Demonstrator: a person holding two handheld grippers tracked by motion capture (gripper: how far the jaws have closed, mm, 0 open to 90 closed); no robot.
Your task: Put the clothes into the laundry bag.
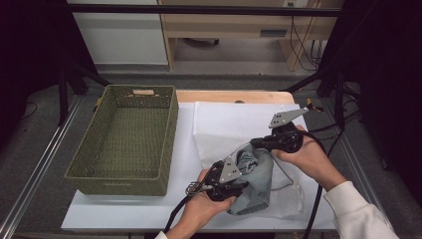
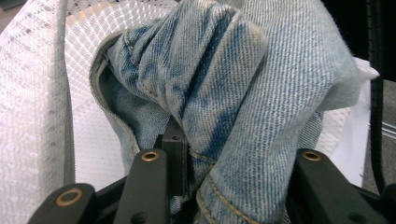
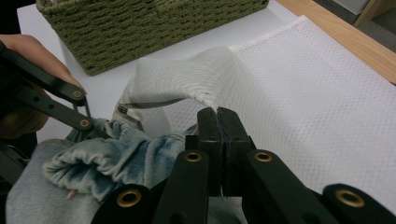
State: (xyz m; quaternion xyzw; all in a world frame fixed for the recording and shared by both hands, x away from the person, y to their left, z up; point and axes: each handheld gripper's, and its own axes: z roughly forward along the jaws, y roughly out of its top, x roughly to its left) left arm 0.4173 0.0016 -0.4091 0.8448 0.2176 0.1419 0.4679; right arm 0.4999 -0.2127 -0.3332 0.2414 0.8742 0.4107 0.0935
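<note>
Left gripper: jaws part-open, clamped on a bunched fold of the denim garment, which sits at the mouth of the white mesh bag on the table. Right gripper: jaws closed tight, pinching the bag's lifted edge. No legible writing or labels.

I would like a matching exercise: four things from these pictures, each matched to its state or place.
Things:
1. basket
2. jeans
3. mesh bag
4. right tool

States:
A. bunched in the left tool
B. shut on the bag's edge
C. empty, at the table's left
D. white, lying partly flat

Pairs: 1-C, 2-A, 3-D, 4-B
</note>
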